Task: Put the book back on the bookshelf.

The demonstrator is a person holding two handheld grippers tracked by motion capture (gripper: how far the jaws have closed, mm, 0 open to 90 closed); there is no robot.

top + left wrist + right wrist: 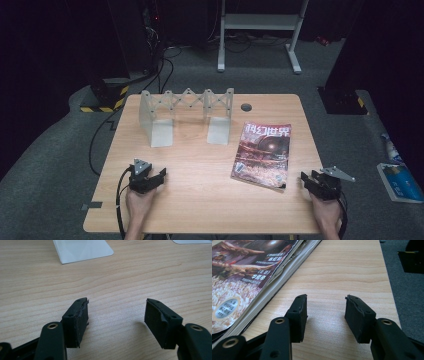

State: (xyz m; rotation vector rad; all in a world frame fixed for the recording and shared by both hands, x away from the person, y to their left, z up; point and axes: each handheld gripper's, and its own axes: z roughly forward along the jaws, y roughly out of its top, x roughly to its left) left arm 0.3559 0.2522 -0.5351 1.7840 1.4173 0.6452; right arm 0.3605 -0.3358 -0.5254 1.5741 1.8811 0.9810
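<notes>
Magazine [263, 155] lay flat on table's [200, 200] right half, long axis running away from the person. Right gripper [306, 179] sat just beside its near corner, jaws apart w/ nothing between; left gripper [159, 176] well apart, also open-jawed.

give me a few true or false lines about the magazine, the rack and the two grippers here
1. The magazine lies flat on the table. True.
2. The right gripper is clamped on the magazine. False: its jaws stand apart over bare wood, with the magazine off to one side.
3. The grey expanding book rack stands at the far side of the table. True.
4. The left gripper holds the rack. False: its jaws are open with nothing between them.
5. The magazine leans upright inside the rack. False: it lies on the table apart from the rack.
</notes>
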